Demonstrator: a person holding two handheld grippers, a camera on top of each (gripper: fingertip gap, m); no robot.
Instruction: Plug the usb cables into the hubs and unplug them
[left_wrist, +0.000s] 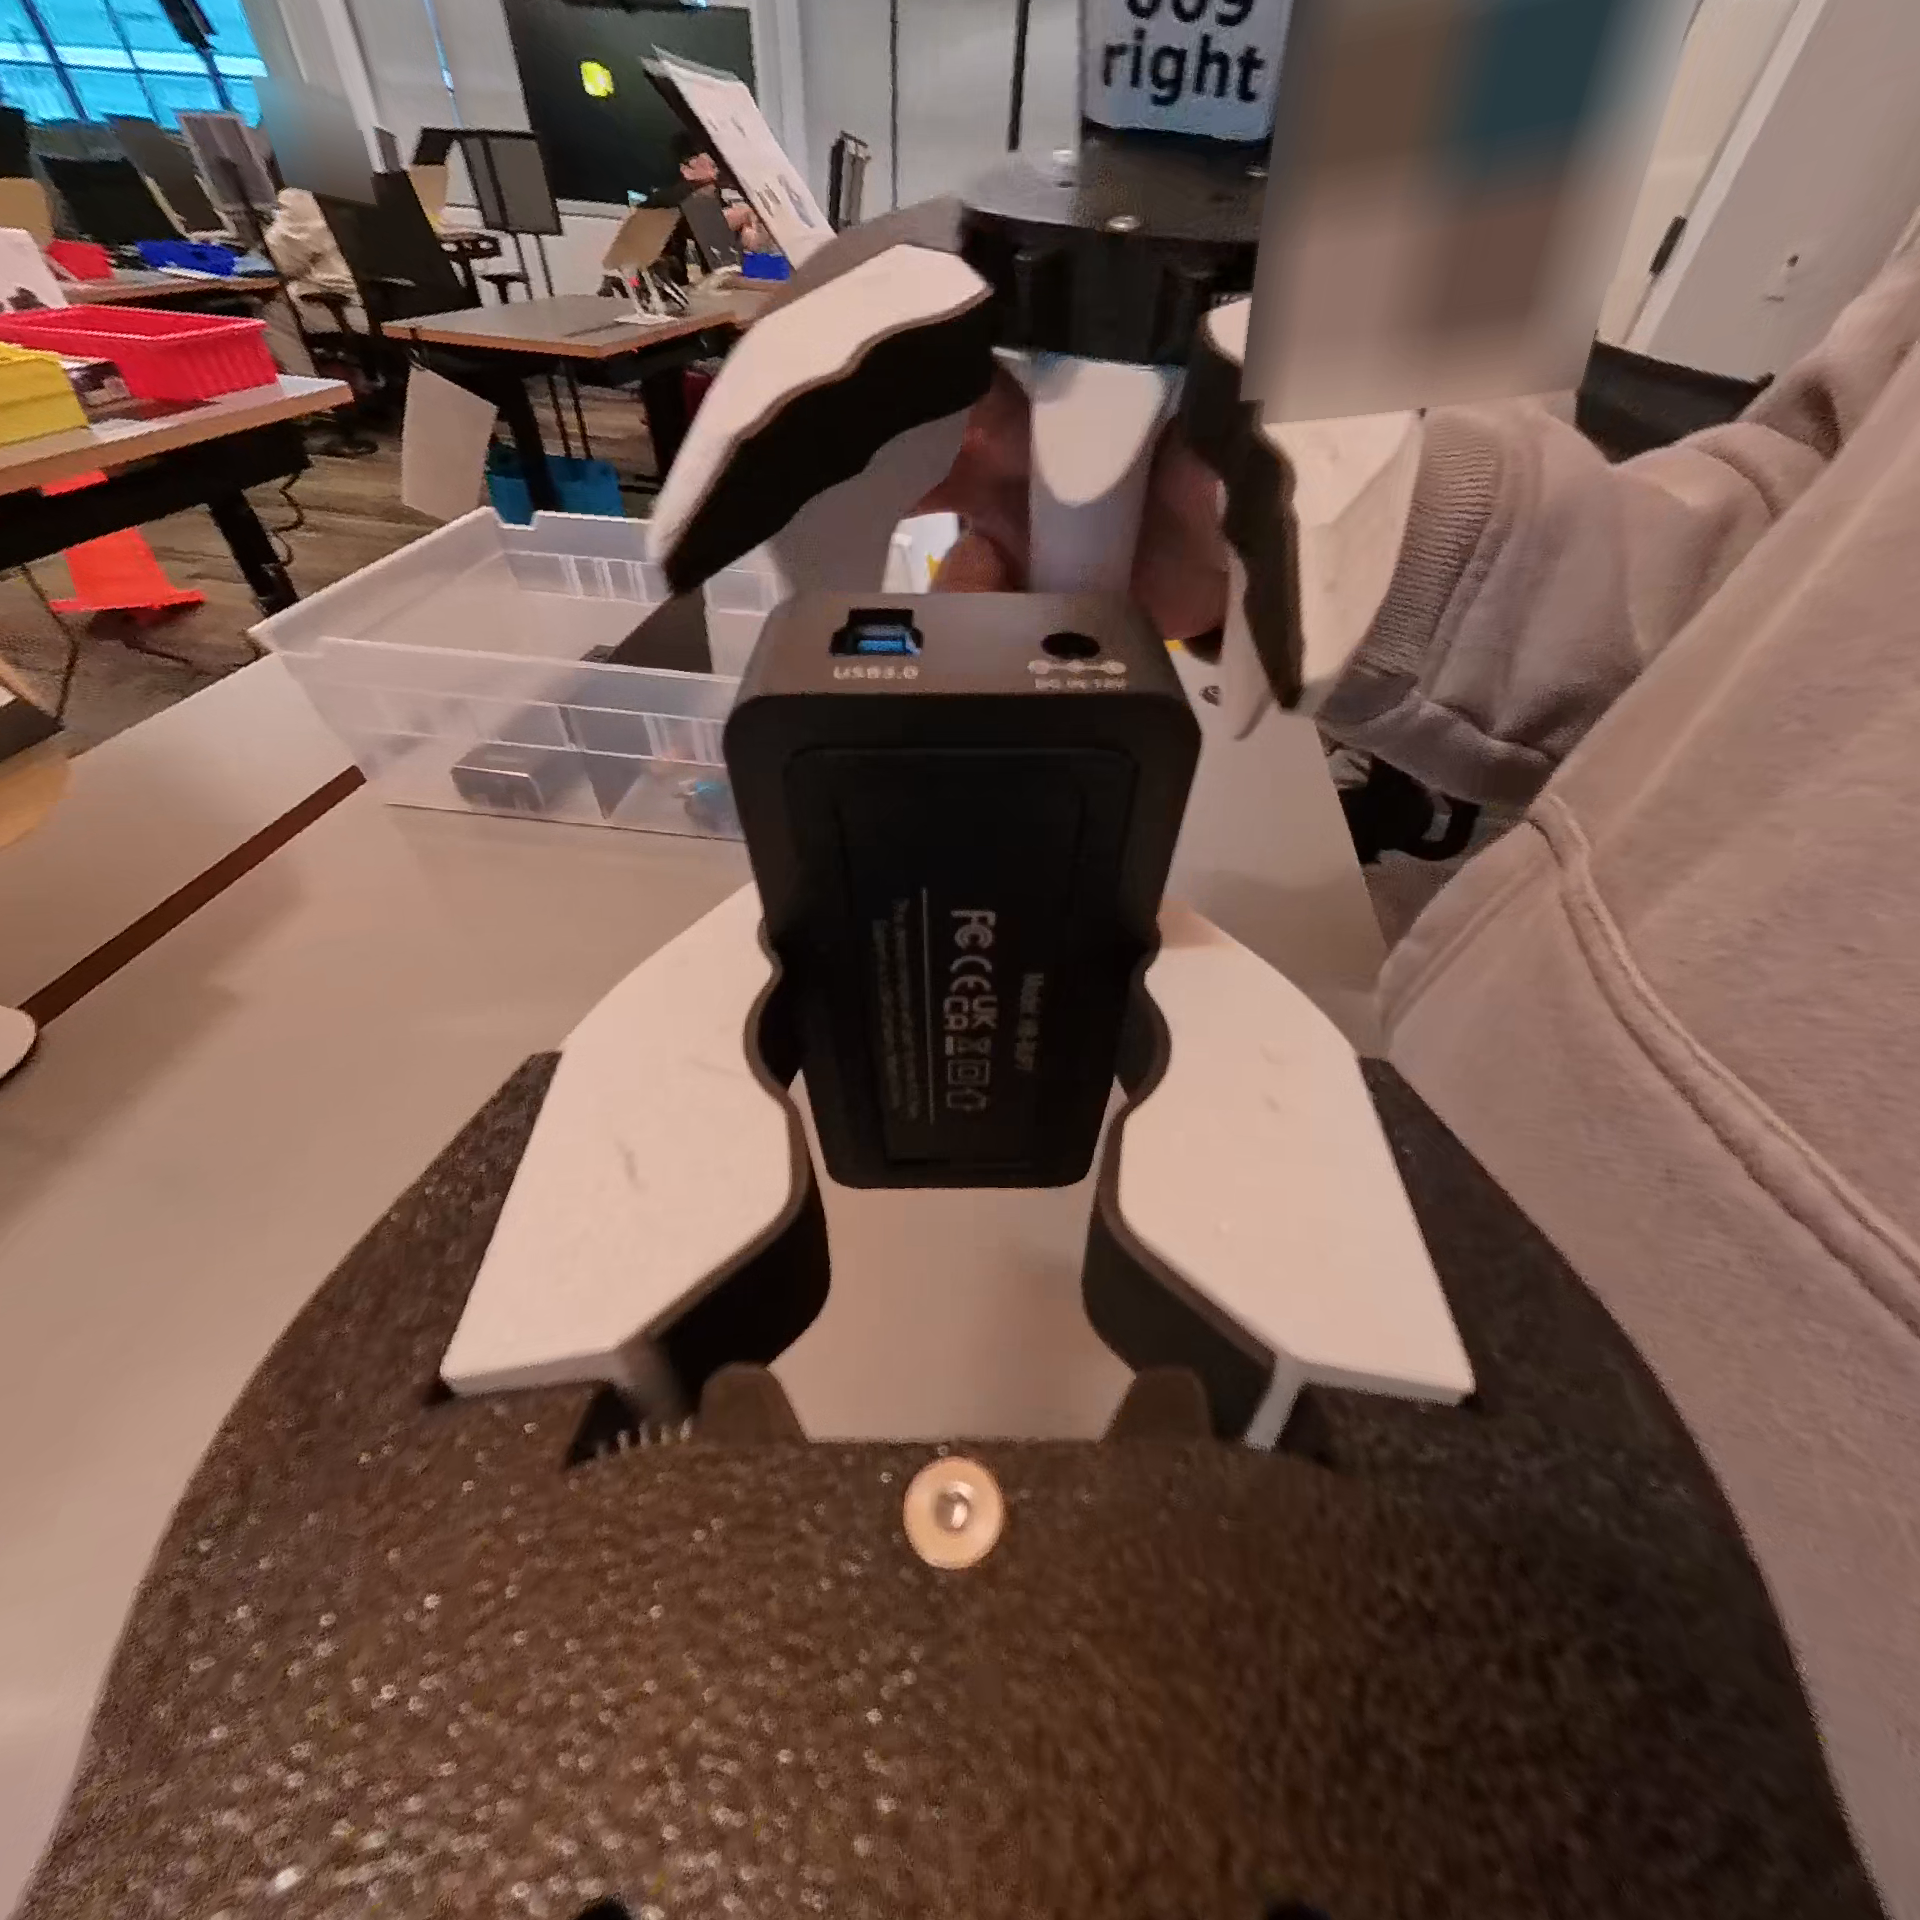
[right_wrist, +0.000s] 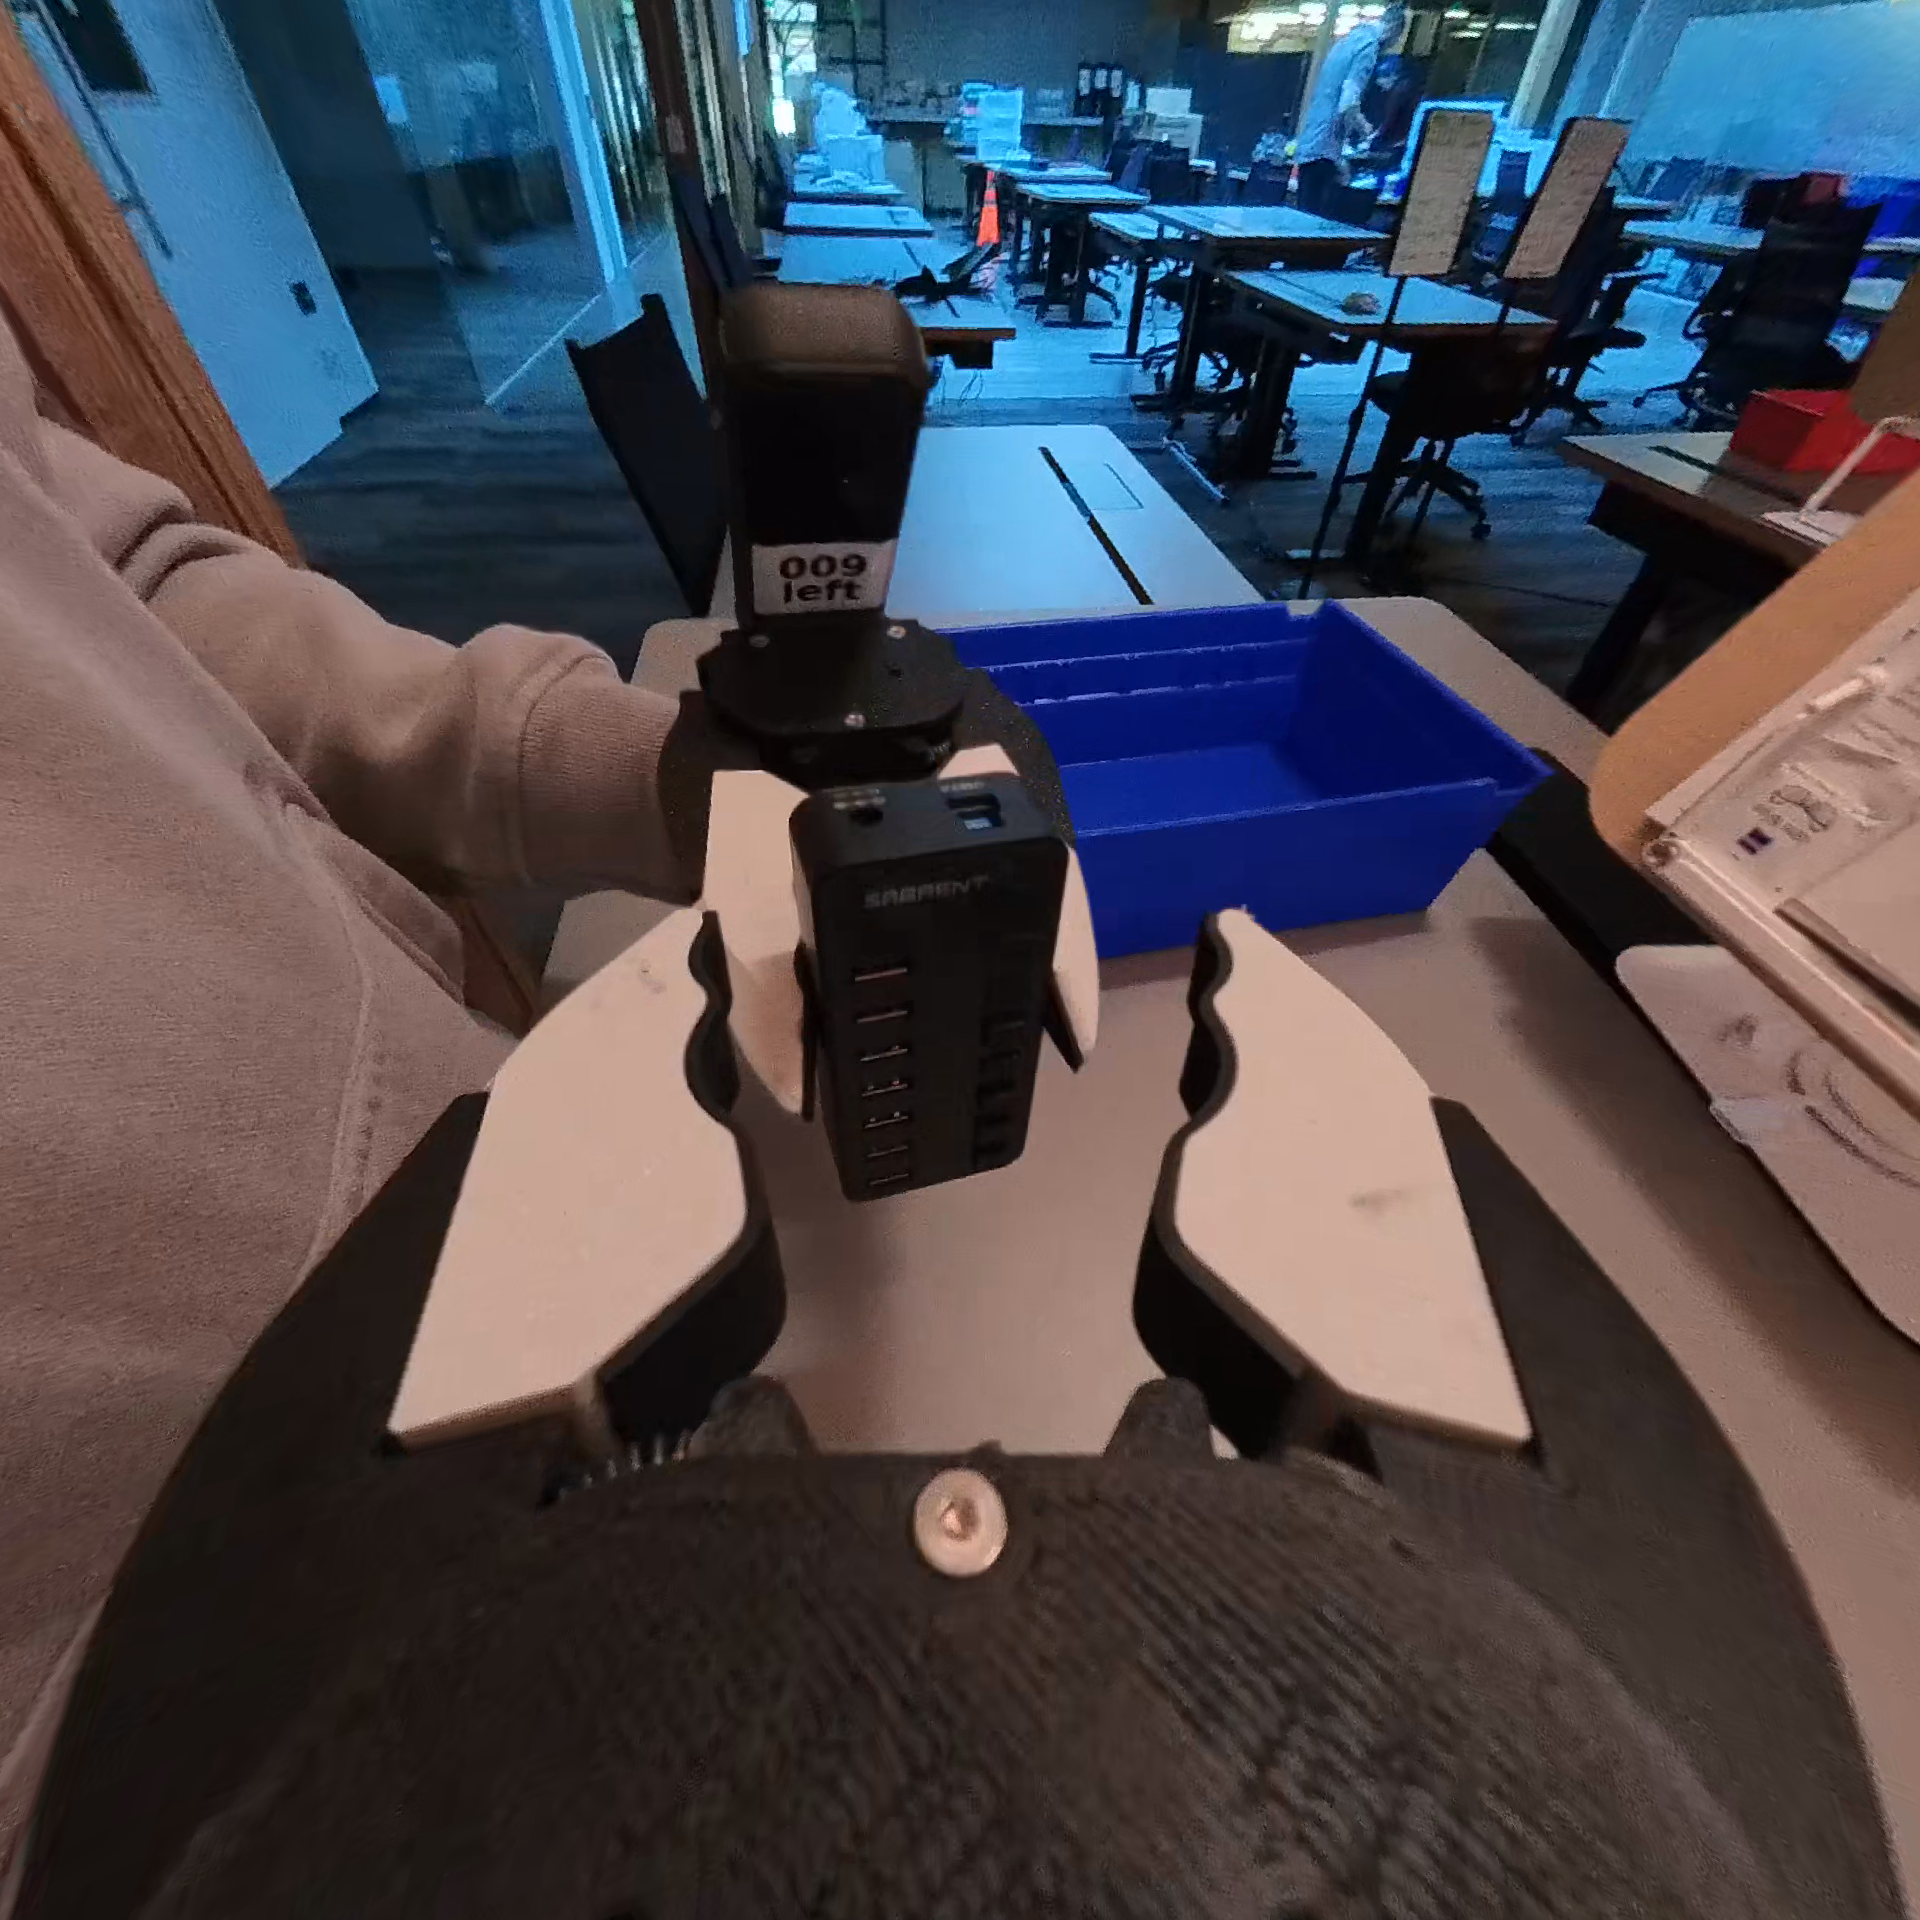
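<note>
My left gripper (left_wrist: 956, 997) is shut on a black USB hub (left_wrist: 961, 883) and holds it up above the table, underside toward its camera. The hub's end face shows a blue port and a round socket. In the right wrist view the same hub (right_wrist: 930, 1018) shows its row of several ports, held between the left gripper's white fingers (right_wrist: 1075, 977). My right gripper (right_wrist: 956, 1049) is open and empty, its fingers apart on either side of the hub's lower end without touching it. It also shows in the left wrist view (left_wrist: 966, 520), beyond the hub. No USB cable is in view.
A blue divided bin (right_wrist: 1247, 769) stands on the table behind the hub. A clear compartment tray (left_wrist: 499, 665) with small parts sits at the table's far side. A white board on cardboard (right_wrist: 1787, 852) lies at the right. A person's beige sleeves (left_wrist: 1558, 623) hold both grippers.
</note>
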